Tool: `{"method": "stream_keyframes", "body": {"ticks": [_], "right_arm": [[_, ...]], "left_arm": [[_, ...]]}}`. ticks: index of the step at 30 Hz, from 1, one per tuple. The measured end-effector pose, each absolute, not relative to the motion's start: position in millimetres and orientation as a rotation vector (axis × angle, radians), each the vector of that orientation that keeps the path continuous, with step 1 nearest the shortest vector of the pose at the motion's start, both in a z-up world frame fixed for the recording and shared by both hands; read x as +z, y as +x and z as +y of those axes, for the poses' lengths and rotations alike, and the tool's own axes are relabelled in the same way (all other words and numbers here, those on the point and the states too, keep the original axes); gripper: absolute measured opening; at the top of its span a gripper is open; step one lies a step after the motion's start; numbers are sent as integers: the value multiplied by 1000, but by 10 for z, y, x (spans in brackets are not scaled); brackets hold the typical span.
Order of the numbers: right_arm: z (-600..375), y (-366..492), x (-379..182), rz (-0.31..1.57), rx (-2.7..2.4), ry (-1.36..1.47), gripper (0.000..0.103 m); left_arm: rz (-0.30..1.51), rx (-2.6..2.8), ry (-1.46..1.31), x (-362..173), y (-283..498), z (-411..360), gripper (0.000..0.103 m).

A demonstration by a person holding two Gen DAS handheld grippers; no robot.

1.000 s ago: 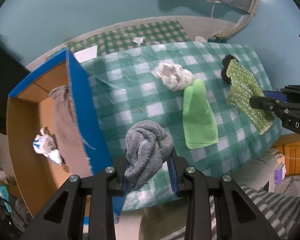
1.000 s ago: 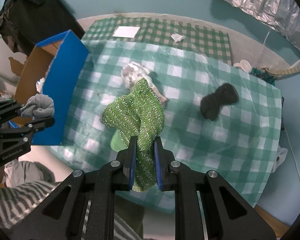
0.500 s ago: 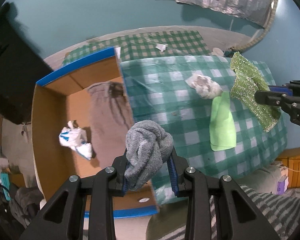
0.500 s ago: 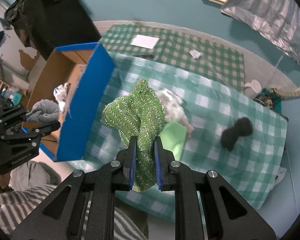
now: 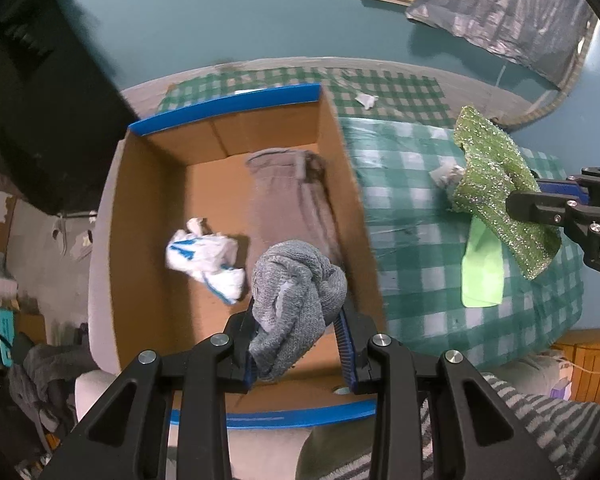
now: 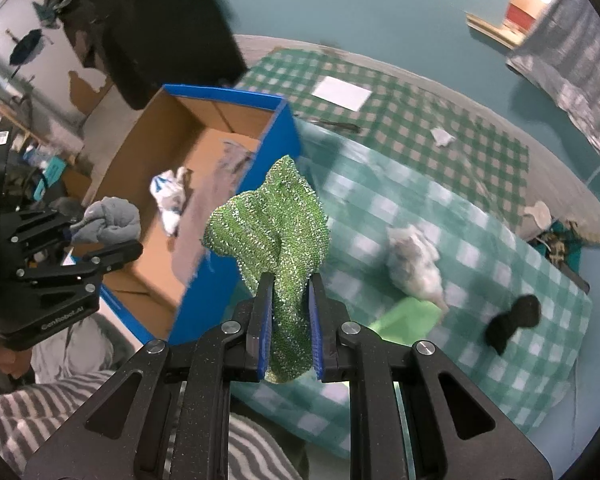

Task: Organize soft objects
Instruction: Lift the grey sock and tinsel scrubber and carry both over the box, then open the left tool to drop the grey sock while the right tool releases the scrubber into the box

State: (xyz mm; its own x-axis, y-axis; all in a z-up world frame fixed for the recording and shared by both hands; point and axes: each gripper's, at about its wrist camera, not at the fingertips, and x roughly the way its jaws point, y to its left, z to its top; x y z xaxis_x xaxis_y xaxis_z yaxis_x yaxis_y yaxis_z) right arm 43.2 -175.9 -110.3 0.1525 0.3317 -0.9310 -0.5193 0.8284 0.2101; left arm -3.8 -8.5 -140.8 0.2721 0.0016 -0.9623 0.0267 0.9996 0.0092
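Now the carry-to-box step is in hand; the left claw [image 5: 298, 344] is clenched on a balled grey cloth [image 5: 296, 300], hanging over the open cardboard box [image 5: 152, 240] above its near end — beside a white-and-blue rag [image 5: 204, 256] and a long brownish cloth [image 5: 292, 200] already inside. Likely the next move is simply to release there; the ball has no clear long axis, only a loose tail drooping between the fingers. The right claw [image 6: 287, 316] grips a sparkly green cloth [image 6: 272, 232] — long axis running away from the claw, free end flared outward — held over the checked desk [image 6: 480, 300], short of the box.
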Motion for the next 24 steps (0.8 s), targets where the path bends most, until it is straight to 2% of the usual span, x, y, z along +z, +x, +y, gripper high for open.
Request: {"method": "stream_keyframes", "body": {"ticks": [24], "right_arm": [[-324, 445, -1366, 1288, 799, -336, 15]], "left_arm": [[1356, 112, -79, -1688, -113, 830, 32]]}}
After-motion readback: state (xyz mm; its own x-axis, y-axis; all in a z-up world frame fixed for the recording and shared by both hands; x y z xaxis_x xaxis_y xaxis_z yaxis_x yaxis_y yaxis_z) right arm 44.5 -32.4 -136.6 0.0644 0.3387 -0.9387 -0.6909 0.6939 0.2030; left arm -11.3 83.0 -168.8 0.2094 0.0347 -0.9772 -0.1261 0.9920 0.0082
